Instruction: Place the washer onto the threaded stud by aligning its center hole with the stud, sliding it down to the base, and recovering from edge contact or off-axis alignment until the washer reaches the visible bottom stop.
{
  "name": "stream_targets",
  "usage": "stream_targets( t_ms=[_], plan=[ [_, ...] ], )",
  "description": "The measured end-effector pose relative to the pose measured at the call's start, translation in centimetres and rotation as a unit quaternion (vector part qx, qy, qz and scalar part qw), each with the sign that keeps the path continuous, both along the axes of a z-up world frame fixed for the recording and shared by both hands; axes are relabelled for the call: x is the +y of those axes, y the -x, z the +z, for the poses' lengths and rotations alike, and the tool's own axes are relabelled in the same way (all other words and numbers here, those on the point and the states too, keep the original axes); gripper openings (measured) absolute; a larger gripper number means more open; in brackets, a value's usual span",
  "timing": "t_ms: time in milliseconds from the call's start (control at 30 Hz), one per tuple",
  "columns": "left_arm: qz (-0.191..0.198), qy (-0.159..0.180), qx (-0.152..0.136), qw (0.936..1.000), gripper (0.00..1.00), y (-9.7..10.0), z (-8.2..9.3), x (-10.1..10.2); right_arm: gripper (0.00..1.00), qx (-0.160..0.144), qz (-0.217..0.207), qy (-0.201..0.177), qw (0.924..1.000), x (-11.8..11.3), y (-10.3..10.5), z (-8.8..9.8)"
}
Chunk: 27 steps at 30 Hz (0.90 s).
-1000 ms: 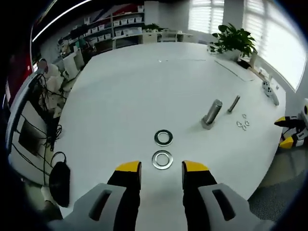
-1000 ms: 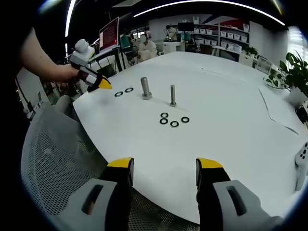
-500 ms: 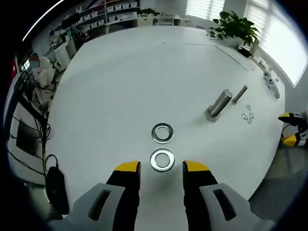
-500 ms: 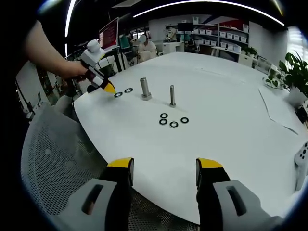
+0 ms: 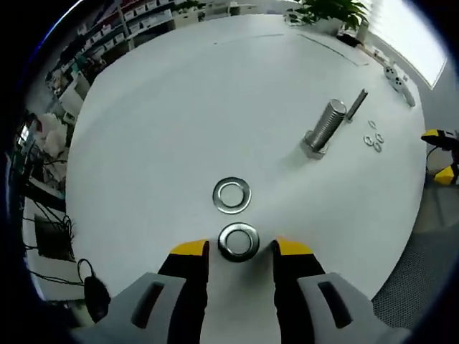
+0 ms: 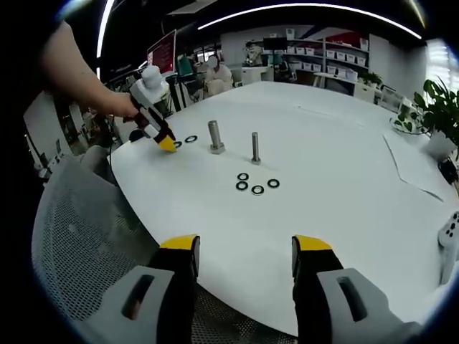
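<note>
Steel washer [image 5: 239, 241] between left hand-held gripper [image 5: 240, 249] tips

The left gripper [image 5: 240, 249] advanced and tilted downward toward the table [image 5: 179, 115]. The near washer [image 5: 239, 241], previously ahead of the yellow fingertips [image 5: 190, 249], came to lie between them at the lower centre of the left gripper view. In the right gripper view, the left gripper [image 6: 167, 142] descended at the upper left until its tip covered the washer nearest it.
</note>
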State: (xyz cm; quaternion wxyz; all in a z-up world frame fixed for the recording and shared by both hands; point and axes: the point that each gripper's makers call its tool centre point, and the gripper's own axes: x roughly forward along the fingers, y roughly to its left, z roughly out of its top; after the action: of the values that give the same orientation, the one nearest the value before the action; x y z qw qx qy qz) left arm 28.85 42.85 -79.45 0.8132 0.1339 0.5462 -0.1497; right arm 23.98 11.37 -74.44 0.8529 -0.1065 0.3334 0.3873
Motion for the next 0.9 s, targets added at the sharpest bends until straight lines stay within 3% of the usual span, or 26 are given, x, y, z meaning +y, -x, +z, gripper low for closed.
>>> stream_targets(
  t_ms=[133,233,367,900],
  plan=[
    [-0.002,0.006,0.006,1.0,0.3,-0.12,0.02,-0.34,0.54,-0.003,-0.002,-0.002,1.0,-0.02,-0.08,0.12],
    [0.017,0.021,0.021,0.9994,0.29,-0.04,-0.08,-0.24,0.54,-0.003,-0.001,-0.003,1.0,0.01,-0.06,0.15],
    [-0.008,0.011,0.038,0.9992,0.28,0.16,-0.12,-0.35,0.53,-0.006,-0.001,-0.005,1.0,0.03,-0.11,0.24],
    [-0.041,-0.012,0.099,0.9942,0.29,-0.01,-0.24,-0.28,0.53,-0.009,-0.002,-0.007,0.9999,0.01,-0.16,0.44]
  ],
)
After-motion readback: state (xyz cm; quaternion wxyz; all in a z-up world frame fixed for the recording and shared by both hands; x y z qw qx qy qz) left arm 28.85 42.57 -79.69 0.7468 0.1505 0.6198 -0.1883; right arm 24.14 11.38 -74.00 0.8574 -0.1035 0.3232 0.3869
